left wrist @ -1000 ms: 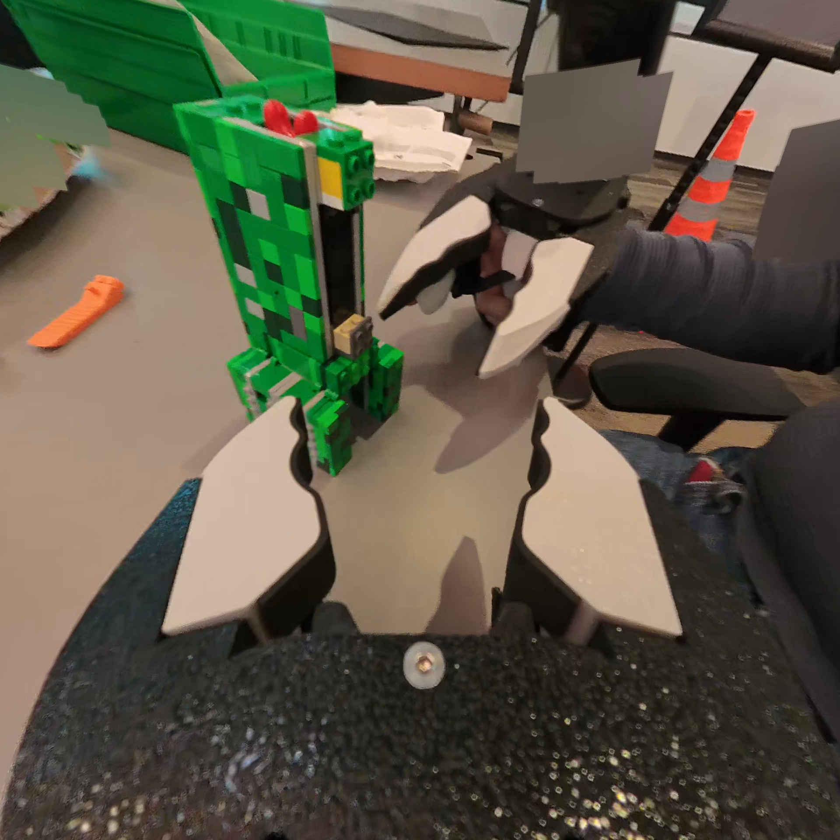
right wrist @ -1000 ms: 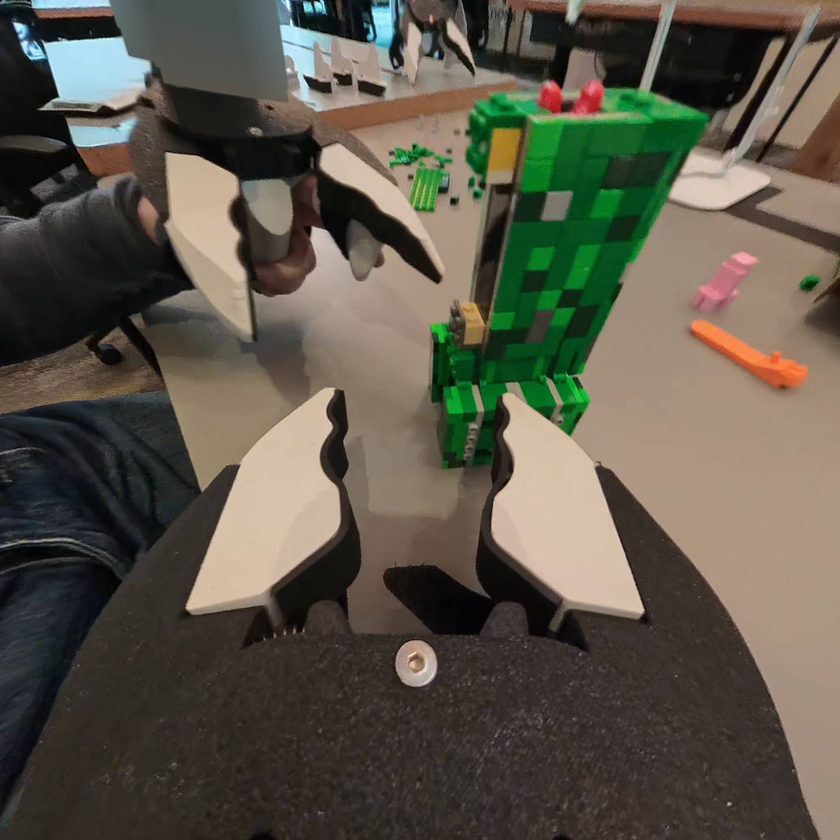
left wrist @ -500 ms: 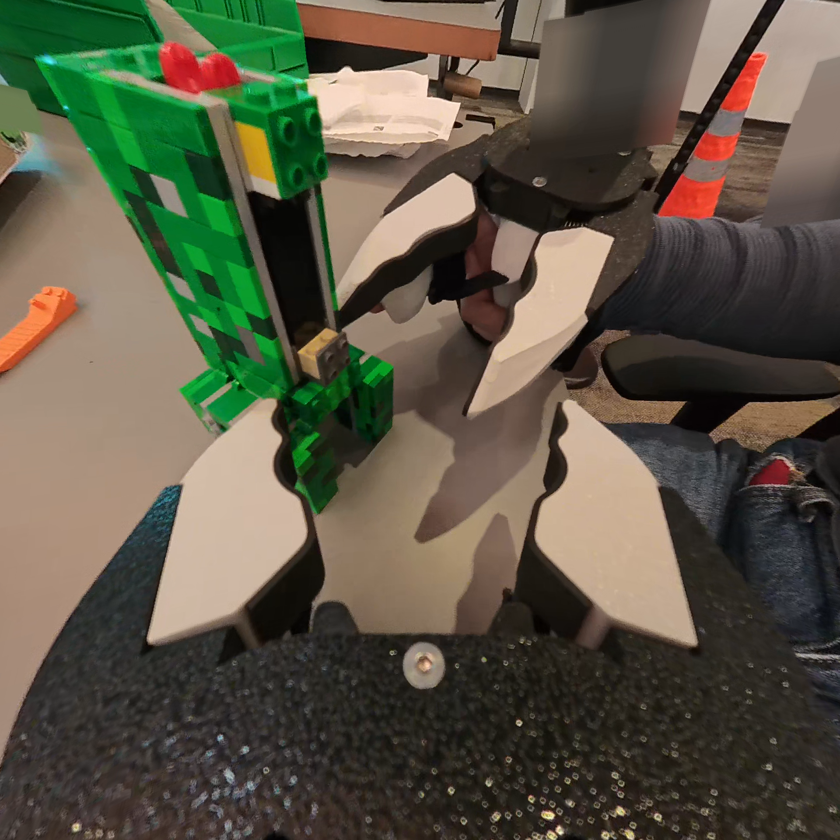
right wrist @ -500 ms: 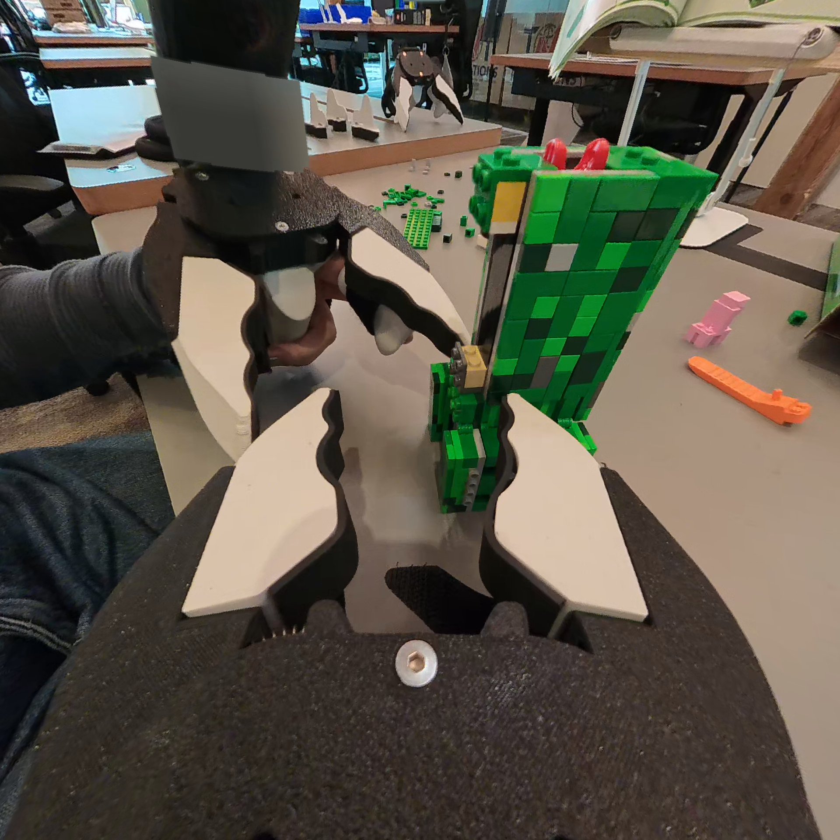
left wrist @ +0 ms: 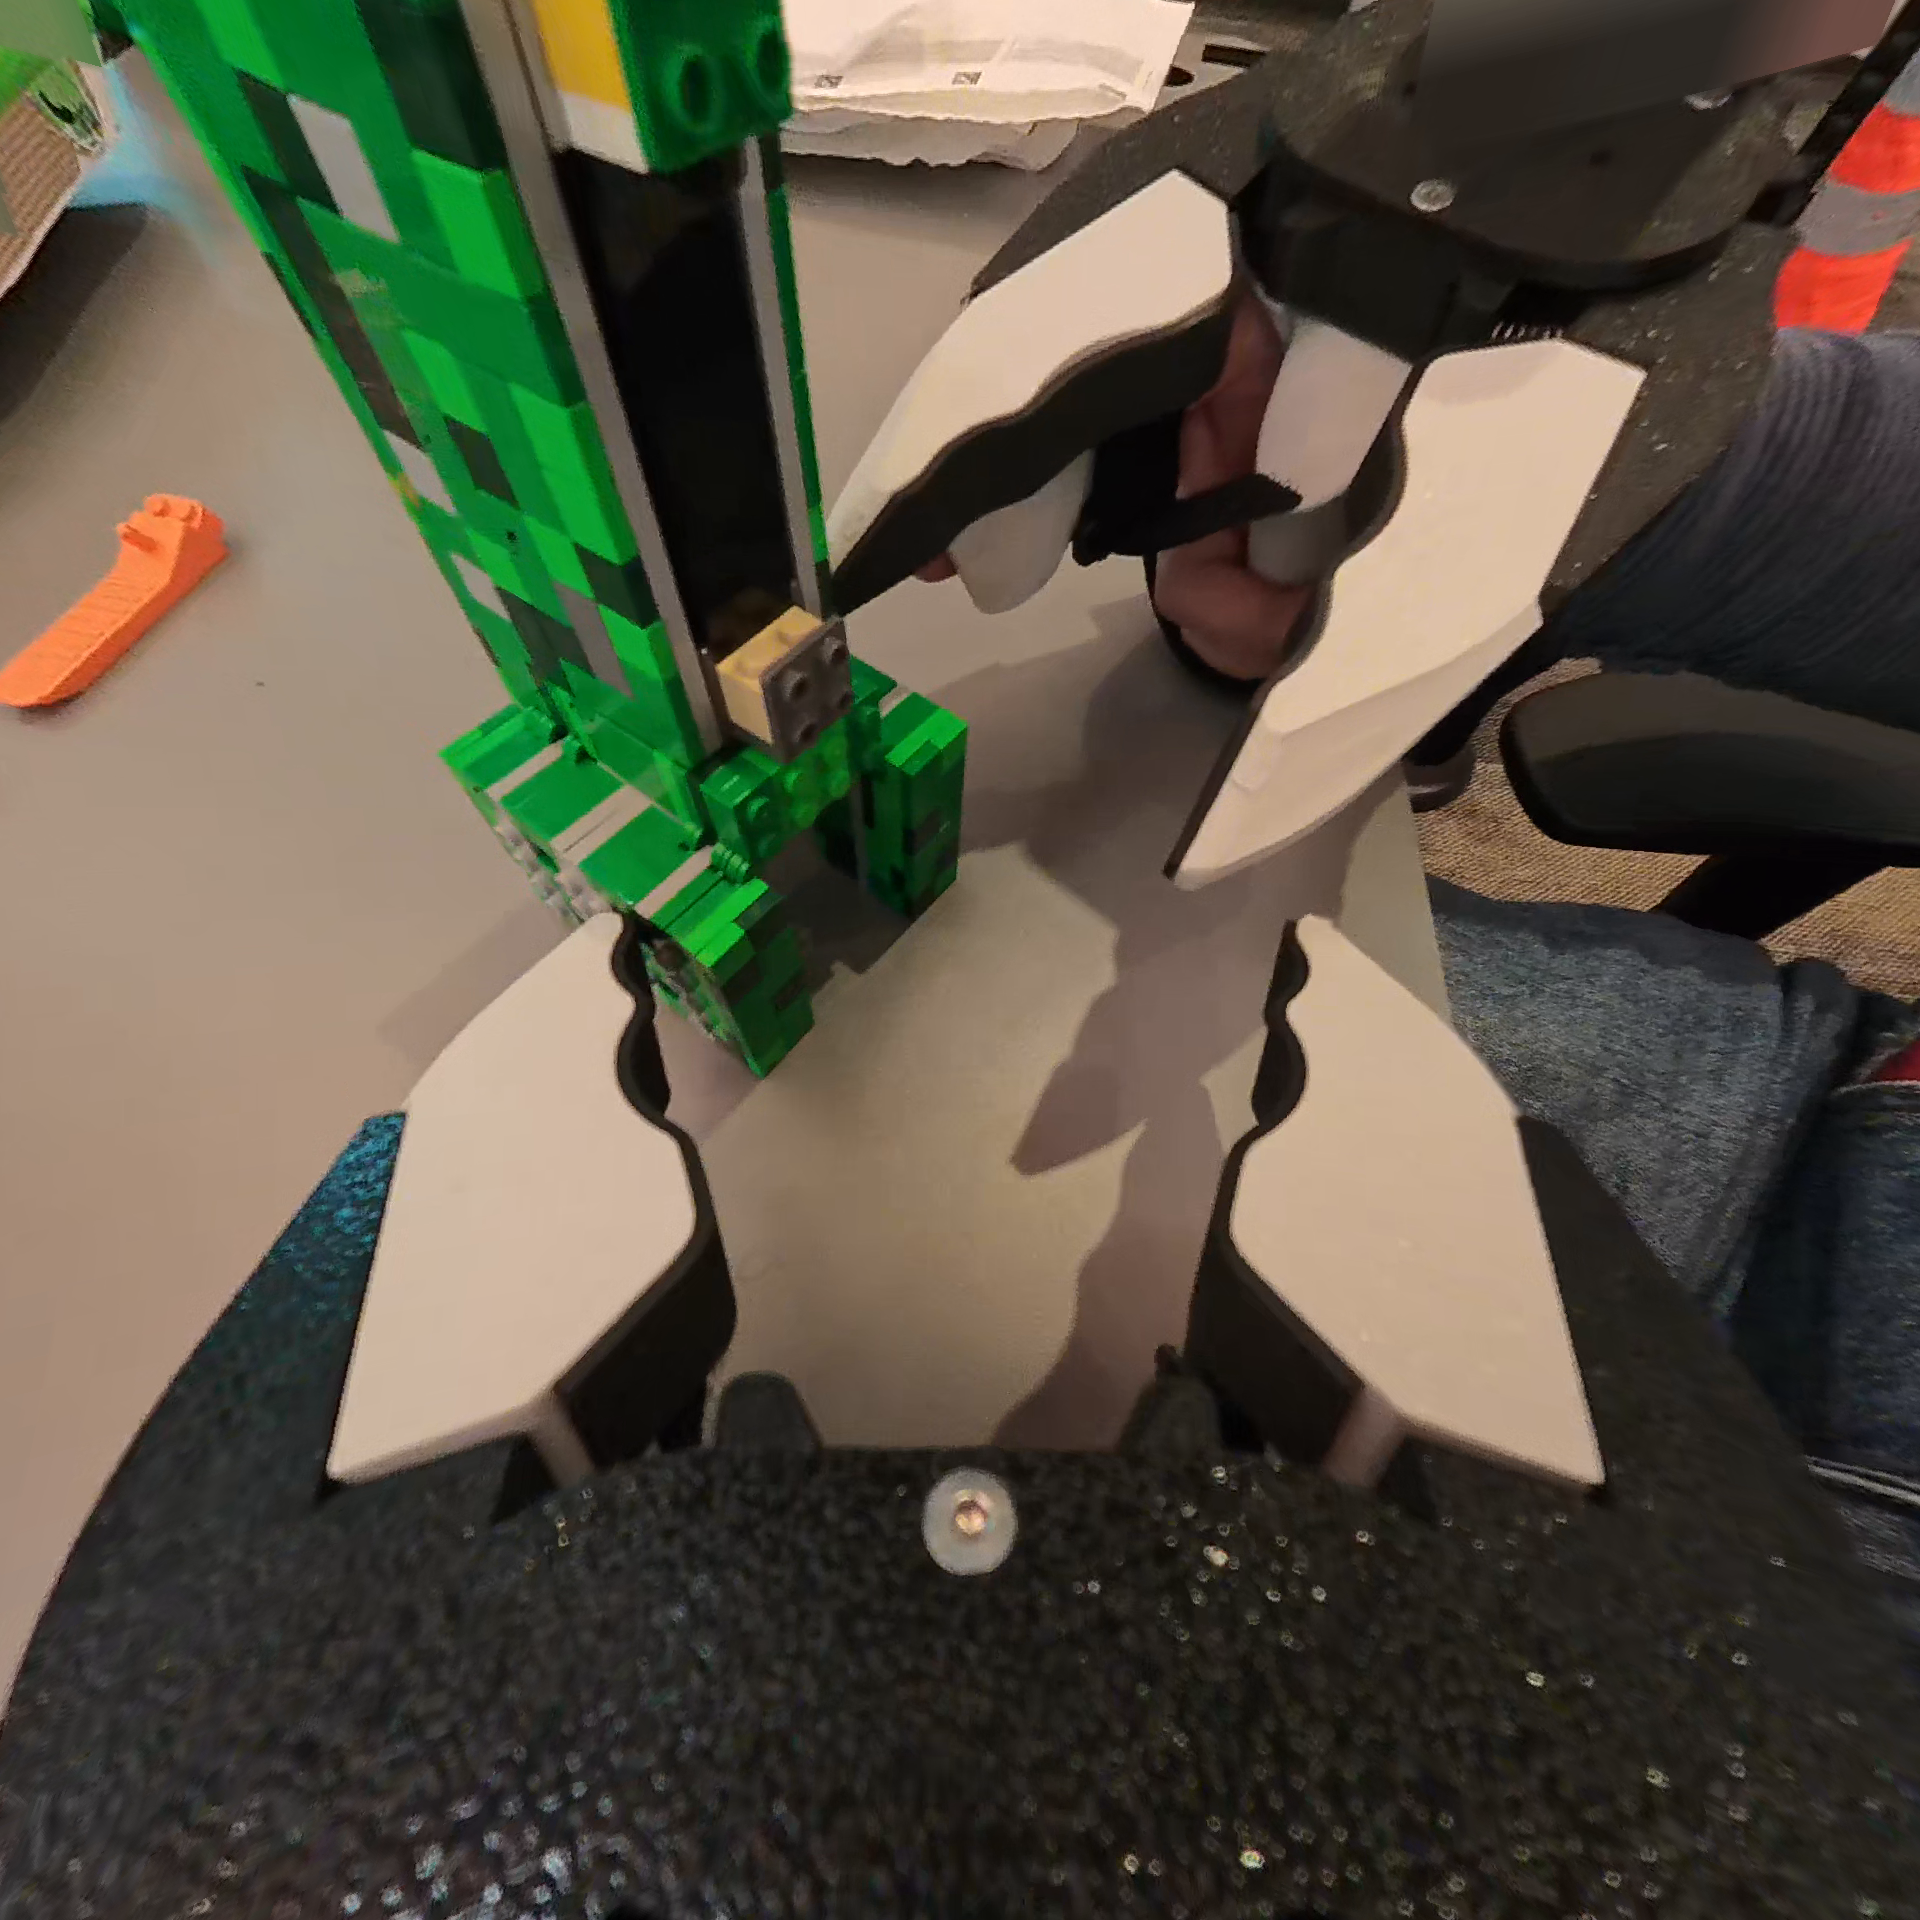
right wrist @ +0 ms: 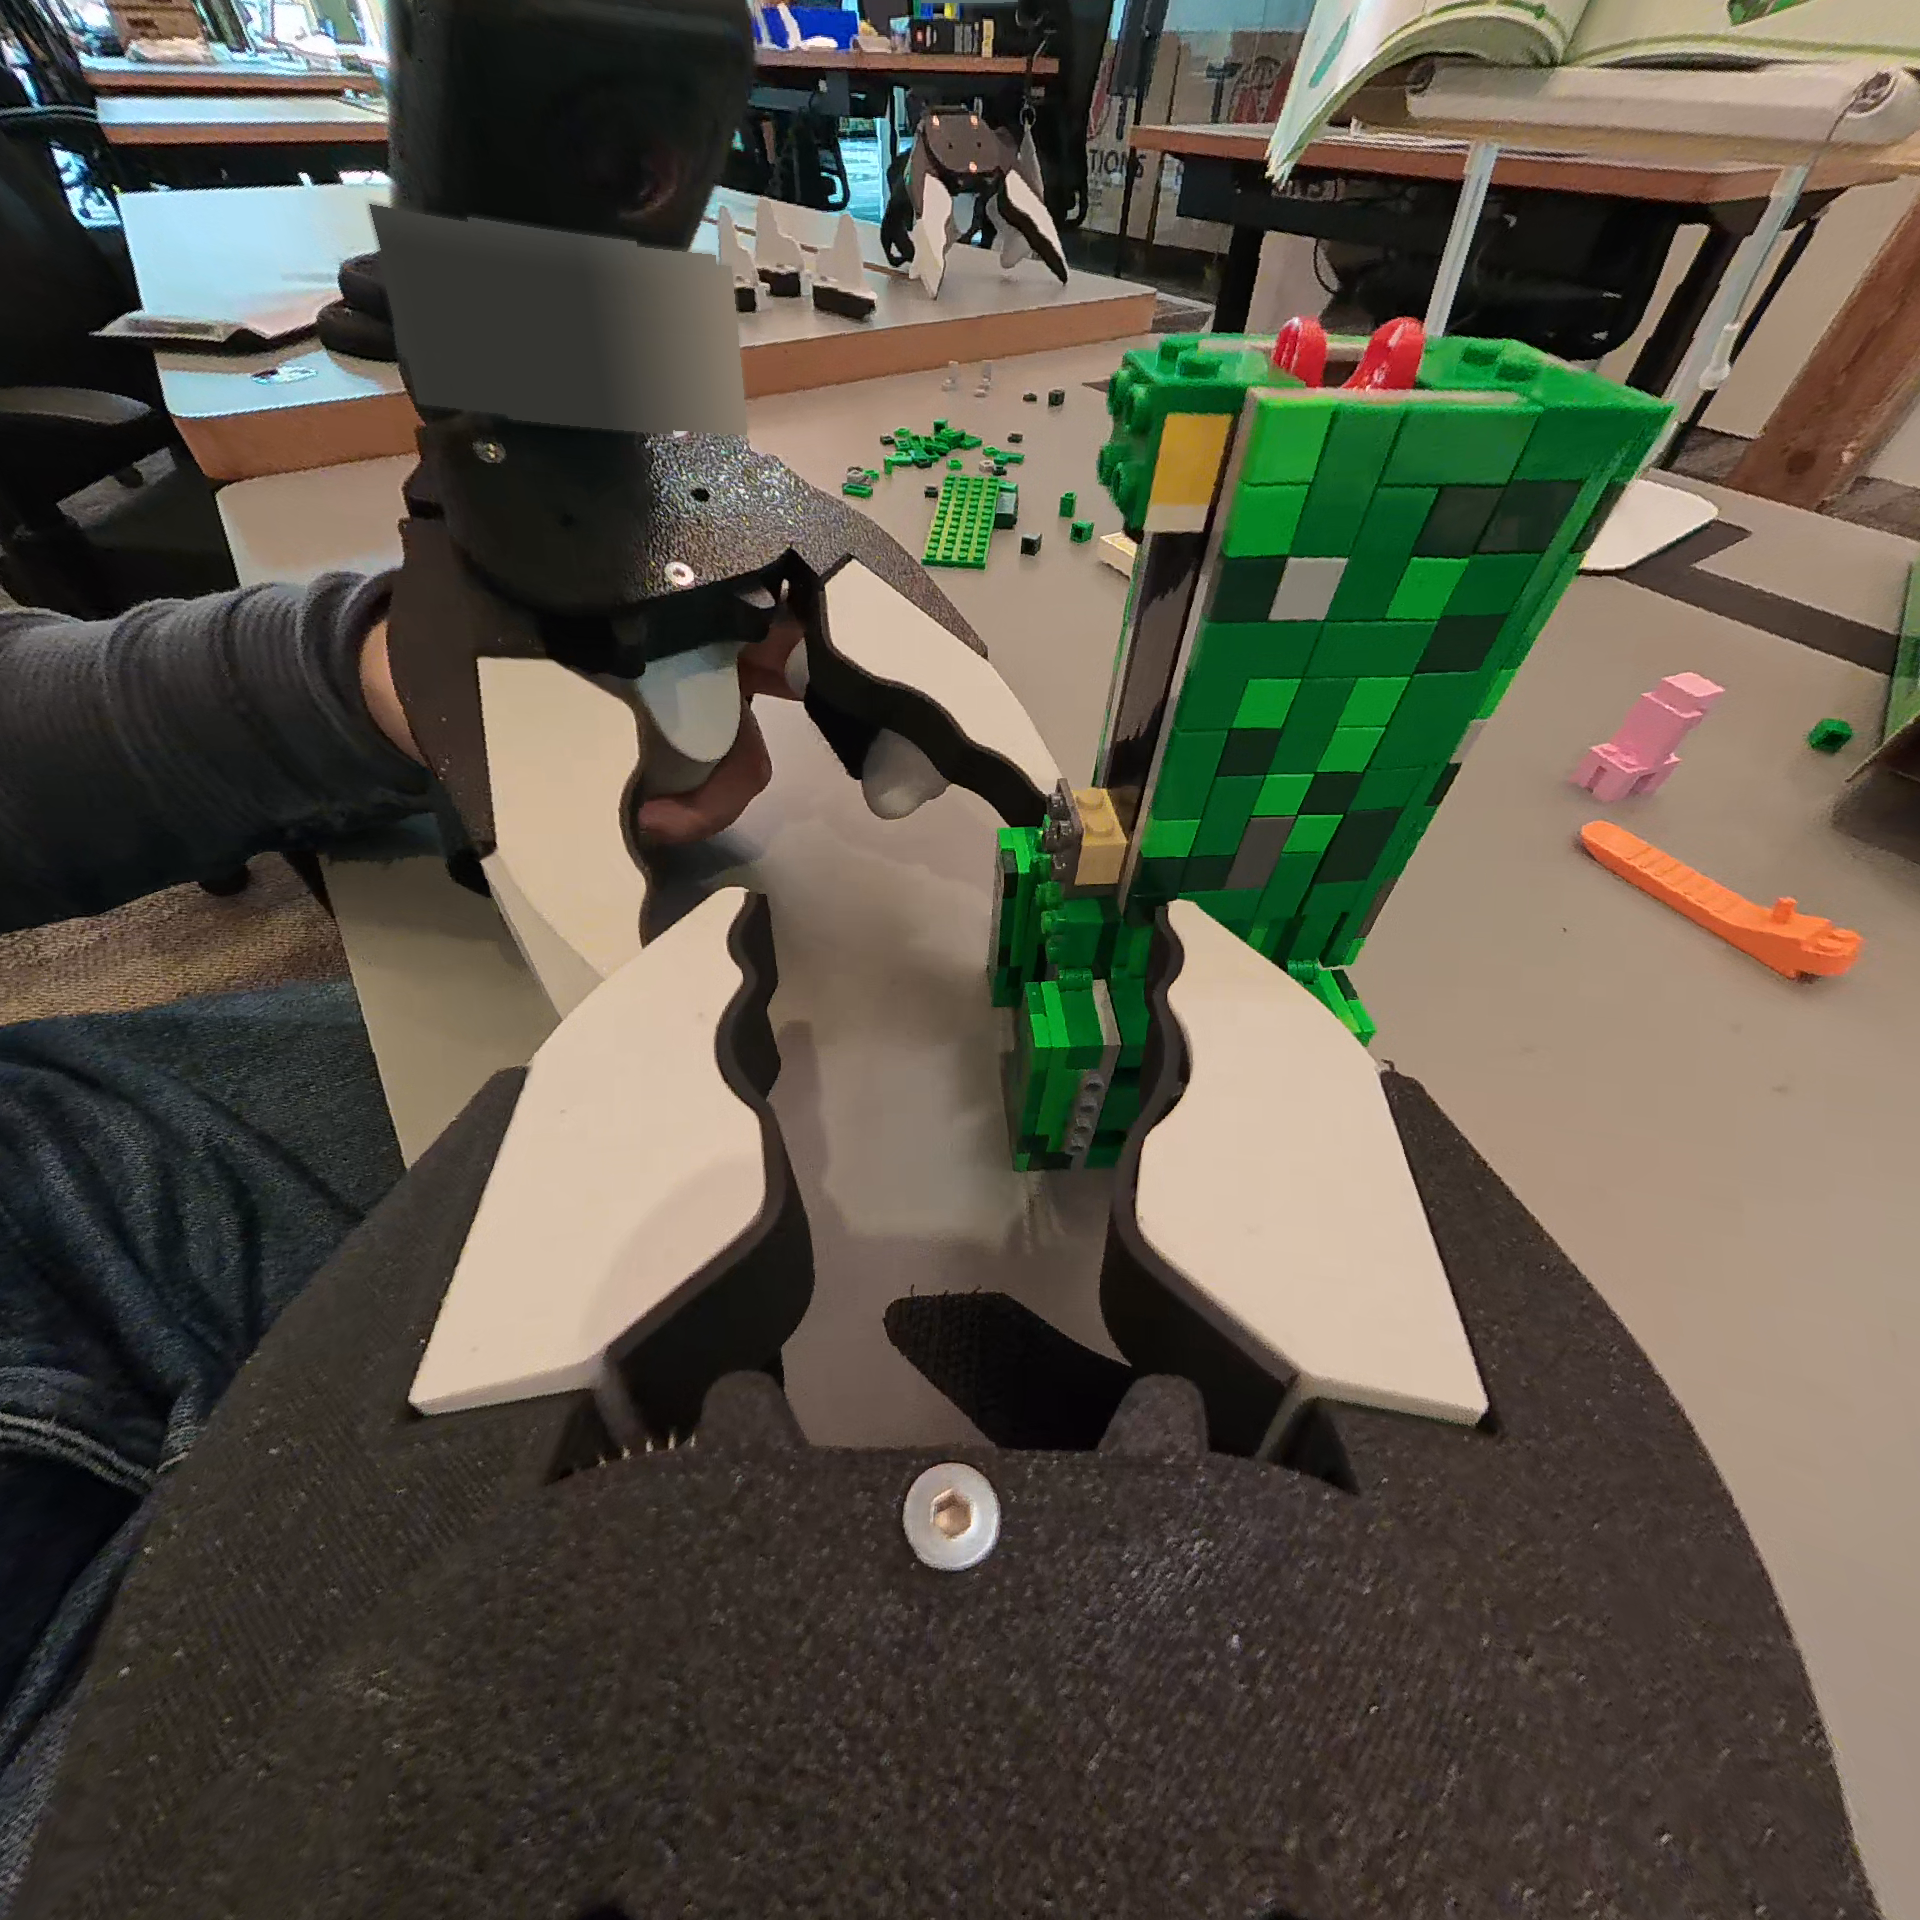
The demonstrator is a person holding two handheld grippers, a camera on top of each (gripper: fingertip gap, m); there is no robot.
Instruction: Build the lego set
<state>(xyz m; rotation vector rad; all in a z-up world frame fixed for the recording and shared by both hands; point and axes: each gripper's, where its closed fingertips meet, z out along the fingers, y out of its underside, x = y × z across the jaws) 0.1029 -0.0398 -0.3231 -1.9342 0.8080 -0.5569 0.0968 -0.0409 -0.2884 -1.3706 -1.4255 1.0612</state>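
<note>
A tall green brick figure stands on the grey table; it also shows in the right wrist view. A tan brick with a dark grey plate sticks out at the bottom of a black slot in its side, and the right wrist view shows it too. My left gripper is open and empty, its left finger beside the figure's foot. In the right wrist view one of its fingers touches the grey plate. My right gripper is open and empty. The foot stands by its right finger, unpressed.
An orange brick separator and a pink brick figure lie to the right. Loose green bricks lie farther back. Papers, a traffic cone, a chair and a person's jeans are close by.
Both grippers have moved in towards the green figure and opened a little wider. The fingertips that hung apart from it now reach the tan brick and the foot.
</note>
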